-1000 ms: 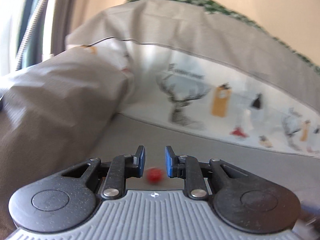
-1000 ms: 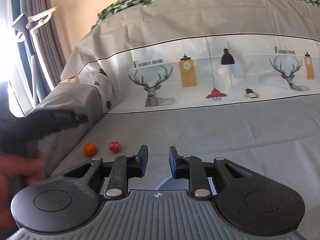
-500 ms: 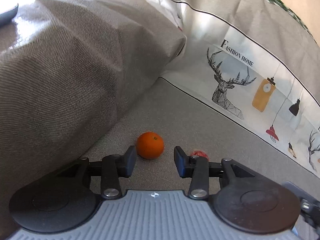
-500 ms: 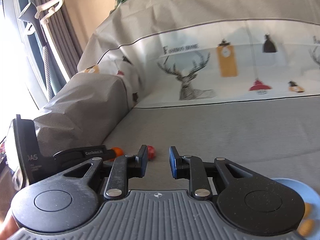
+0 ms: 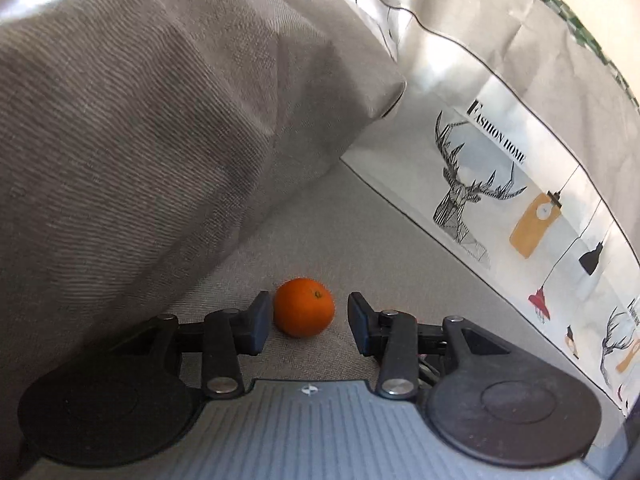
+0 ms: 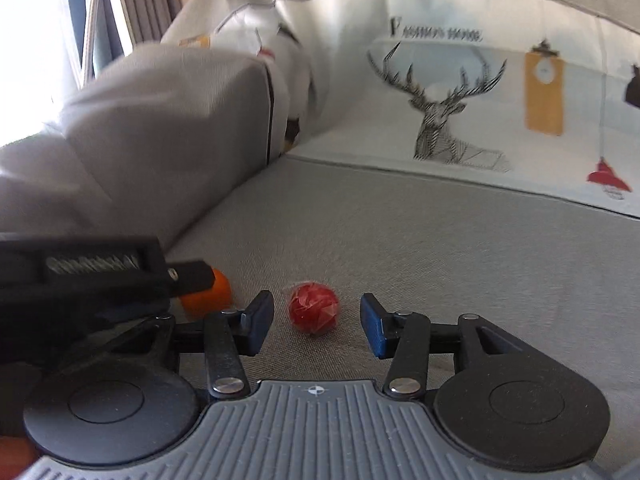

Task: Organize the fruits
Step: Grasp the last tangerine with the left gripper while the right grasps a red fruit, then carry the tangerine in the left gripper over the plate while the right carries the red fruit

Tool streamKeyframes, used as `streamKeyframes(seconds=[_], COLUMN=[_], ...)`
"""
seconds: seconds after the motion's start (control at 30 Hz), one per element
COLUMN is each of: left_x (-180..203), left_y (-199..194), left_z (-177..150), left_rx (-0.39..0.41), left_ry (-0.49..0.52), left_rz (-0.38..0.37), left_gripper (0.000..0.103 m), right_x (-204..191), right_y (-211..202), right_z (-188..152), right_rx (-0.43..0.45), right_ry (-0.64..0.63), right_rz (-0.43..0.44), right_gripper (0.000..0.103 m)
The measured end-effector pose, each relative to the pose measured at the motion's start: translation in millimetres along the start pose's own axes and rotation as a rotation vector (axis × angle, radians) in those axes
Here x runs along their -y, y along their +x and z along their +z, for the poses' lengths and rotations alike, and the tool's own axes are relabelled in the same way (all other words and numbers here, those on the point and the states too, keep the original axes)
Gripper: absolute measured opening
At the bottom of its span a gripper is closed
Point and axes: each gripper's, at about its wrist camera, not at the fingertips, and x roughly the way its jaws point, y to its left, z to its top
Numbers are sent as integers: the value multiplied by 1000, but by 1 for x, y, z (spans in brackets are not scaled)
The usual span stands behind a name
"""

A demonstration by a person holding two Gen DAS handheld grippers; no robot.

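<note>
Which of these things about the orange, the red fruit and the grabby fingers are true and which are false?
1. The orange sits between the open fingers of the left gripper. True.
2. The right gripper is squeezing the red fruit. False: its fingers are open and apart from the fruit.
3. Both fruits lie on the grey sofa seat. True.
4. The red fruit is to the left of the orange in the right wrist view. False: it is to the right.
5. A deer picture is printed on the back cover. True.
</note>
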Motion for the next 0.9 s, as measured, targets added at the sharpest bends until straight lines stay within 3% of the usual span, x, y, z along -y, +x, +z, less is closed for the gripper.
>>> streamKeyframes(seconds=[0.07, 0.1, 0.13, 0.5, 0.73, 0.9], left_x=[2, 2, 3, 11, 29, 52], left_y=[5, 7, 8, -5, -33, -59], left_z=[1, 1, 2, -2, -17, -39], left_rx=[-17, -18, -19, -5, -16, -92], left_ry=[-2, -2, -1, 61, 124, 301], left_rz=[9, 13, 17, 44, -69, -209], left_gripper=[46, 46, 46, 39, 39, 39], right_x=[-1, -3, -5, 7, 18, 35], right_y=[10, 13, 14, -8, -67, -132], right_z=[0, 0, -1, -6, 1, 6], right_rx=[-14, -24, -20, 12, 66, 82], right_ry=[-5, -21, -41, 5, 41, 101], right_rz=[0, -1, -3, -53, -125, -159], right_gripper=[48, 35, 33, 32, 32, 32])
